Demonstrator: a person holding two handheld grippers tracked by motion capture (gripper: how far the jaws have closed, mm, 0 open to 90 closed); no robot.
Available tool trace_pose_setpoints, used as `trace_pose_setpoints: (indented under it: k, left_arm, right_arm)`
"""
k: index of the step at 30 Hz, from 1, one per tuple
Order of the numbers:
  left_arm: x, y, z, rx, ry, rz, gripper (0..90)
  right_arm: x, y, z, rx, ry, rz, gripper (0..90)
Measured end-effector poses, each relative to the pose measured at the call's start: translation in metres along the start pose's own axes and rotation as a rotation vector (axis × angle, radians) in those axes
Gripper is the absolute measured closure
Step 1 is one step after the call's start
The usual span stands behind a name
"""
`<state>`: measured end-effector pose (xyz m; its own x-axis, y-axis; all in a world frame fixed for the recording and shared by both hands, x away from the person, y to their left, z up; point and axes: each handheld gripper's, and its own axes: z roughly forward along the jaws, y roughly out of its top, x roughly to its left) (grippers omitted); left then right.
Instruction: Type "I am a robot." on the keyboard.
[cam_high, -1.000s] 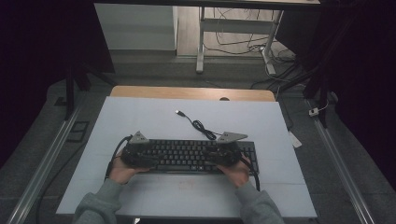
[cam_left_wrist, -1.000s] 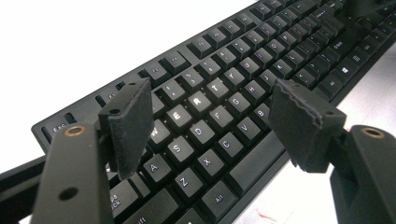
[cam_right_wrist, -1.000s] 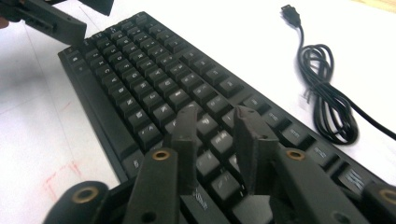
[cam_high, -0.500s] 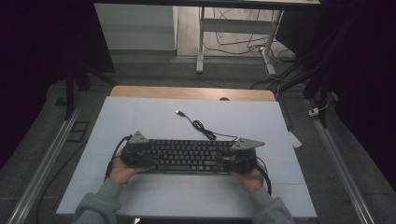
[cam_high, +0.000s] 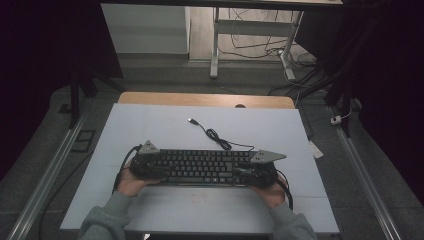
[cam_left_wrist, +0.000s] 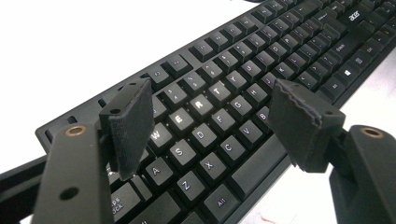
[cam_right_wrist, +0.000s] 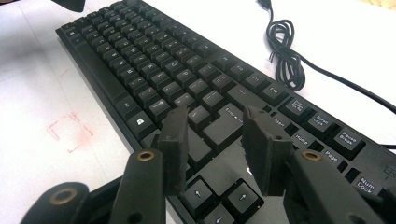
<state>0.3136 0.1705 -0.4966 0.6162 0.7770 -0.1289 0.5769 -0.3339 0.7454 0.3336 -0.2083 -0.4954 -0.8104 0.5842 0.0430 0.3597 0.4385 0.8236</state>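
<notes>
Left claw (cam_left_wrist: 210, 121) and right claw (cam_right_wrist: 215, 149) – agape over black keyboard (cam_high: 202, 166).

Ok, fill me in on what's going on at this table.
A person holds a gripper in each hand over a black keyboard lying flat on the white table. The left gripper hovers open above the letter keys at the keyboard's left end; the right gripper is open over the Enter and arrow keys at its right end. Neither grips anything. The keyboard's cable lies loosely coiled behind it, unplugged.
</notes>
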Motion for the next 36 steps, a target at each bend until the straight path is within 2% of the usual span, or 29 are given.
trace_pose_setpoints:
  k: [4, 9, 14, 17, 26, 31, 36]
  left_arm:
    - [0.001, 0.001, 0.003, -0.005, 0.008, -0.006, 32.3]
    - [0.001, 0.004, 0.01, -0.005, -0.002, -0.013, 34.6]
    - [0.002, 0.006, 0.013, -0.026, -0.013, -0.026, 42.0]
    - [0.003, 0.007, 0.017, -0.027, -0.018, -0.022, 50.8]
    - [0.0, 0.011, 0.03, -0.003, -0.036, 0.008, 88.3]
    - [-0.003, 0.012, 0.04, 0.038, -0.033, 0.032, 88.6]
    - [-0.006, 0.013, 0.047, 0.058, -0.025, 0.045, 88.6]
  right_arm:
    - [0.001, 0.001, 0.001, 0.003, -0.002, -0.003, 61.2]
    - [0.0, 0.0, 0.002, 0.009, 0.003, -0.009, 61.1]
    - [0.0, 0.0, 0.002, 0.009, -0.003, -0.006, 61.0]
    - [0.0, 0.0, 0.003, 0.009, -0.005, -0.007, 61.1]
    - [0.0, 0.0, 0.004, 0.007, 0.001, -0.007, 61.0]
    - [0.001, 0.0, 0.005, 0.012, -0.001, -0.009, 61.0]
    - [0.001, 0.0, 0.005, 0.021, -0.007, -0.012, 61.0]
